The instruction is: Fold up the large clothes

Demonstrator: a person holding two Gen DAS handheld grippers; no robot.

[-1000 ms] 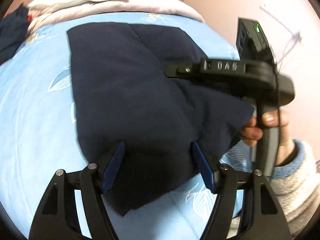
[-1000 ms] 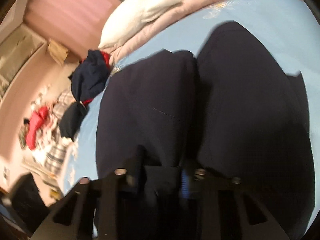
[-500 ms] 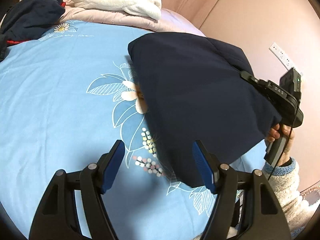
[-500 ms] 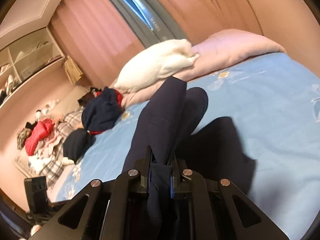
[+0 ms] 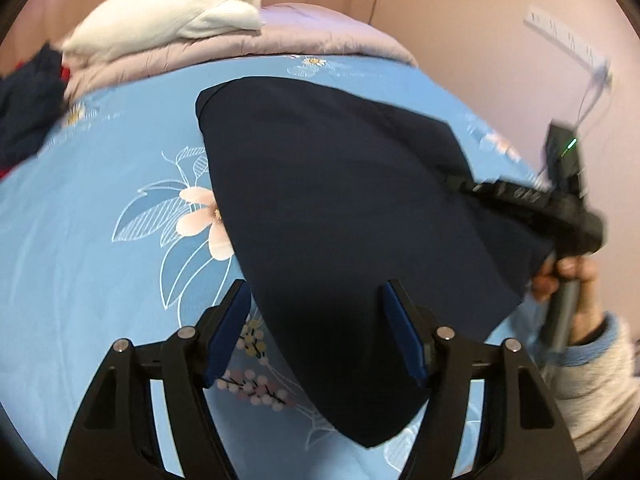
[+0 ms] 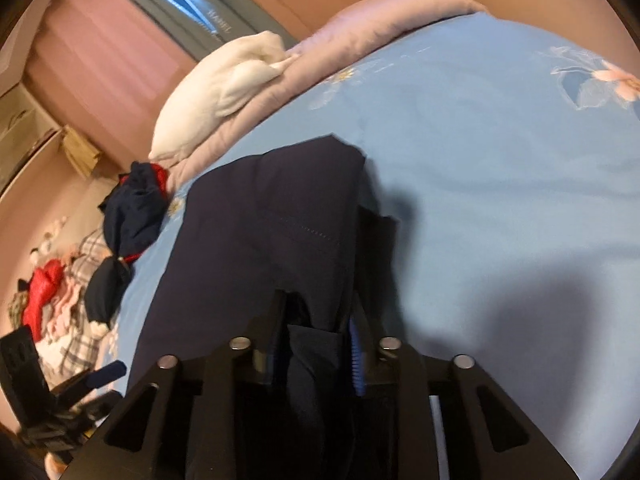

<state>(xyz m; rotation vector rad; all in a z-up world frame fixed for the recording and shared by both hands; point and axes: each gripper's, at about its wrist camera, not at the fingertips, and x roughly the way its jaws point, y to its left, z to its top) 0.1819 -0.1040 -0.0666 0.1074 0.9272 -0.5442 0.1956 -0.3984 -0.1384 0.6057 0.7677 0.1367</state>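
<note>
Currently the right hand-held gripper (image 6: 316, 344) has a bunched fold of the dark navy garment (image 5: 340, 216) between its jaws, which have just been opening; whether the pads still press cannot be told. The left hand-held gripper (image 5: 316, 328) stands about half open above the garment's near edge, holding nothing, its jaws having just narrowed slightly. The garment lies flat and smooth on the blue floral bed sheet (image 5: 100, 264), with bare sheet toward 9 o'clock. A white pillow (image 5: 168, 32) sits at 11 o'clock.
</note>
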